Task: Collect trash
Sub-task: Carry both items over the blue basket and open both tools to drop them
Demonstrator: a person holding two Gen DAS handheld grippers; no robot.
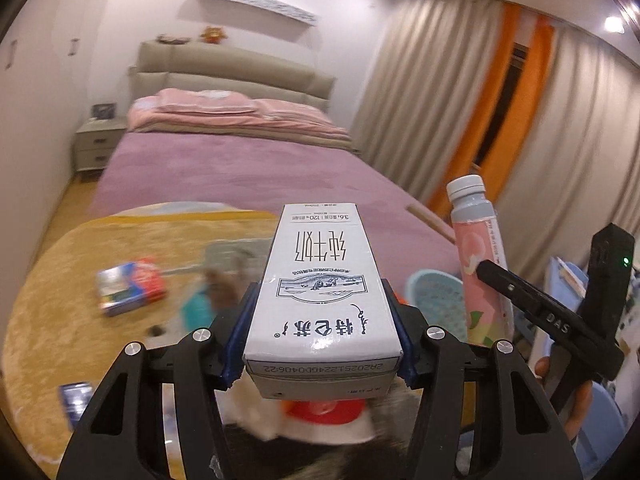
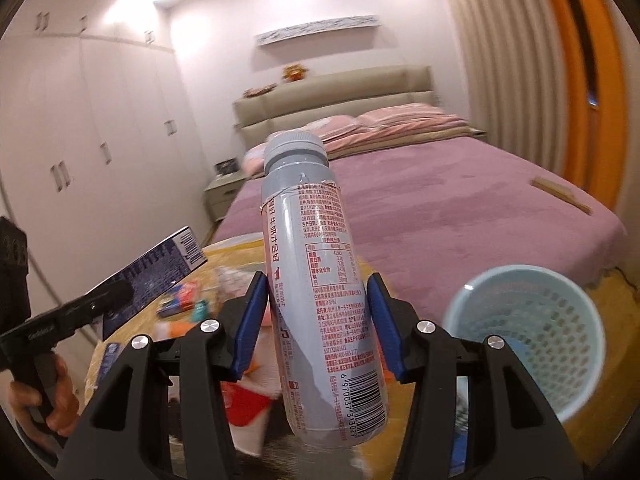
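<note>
Milk carton (image 1: 320, 280) clamped in left gripper (image 1: 320, 332) (bottle (image 2: 316, 280) in right gripper (image 2: 320, 320)).

Basket (image 2: 532, 340) mouth open, unblocked, just right of right gripper (image 2: 318, 320). Bottle (image 2: 320, 292) fills gap between its fingers; milk carton (image 1: 320, 292) fills left gripper (image 1: 320, 328). Both grippers close side by side, little room between. Yellow rug (image 1: 60, 280) below cluttered: scattered packets (image 1: 130, 288), blurred. Bed (image 2: 460, 208) ahead, top largely bare.
</note>
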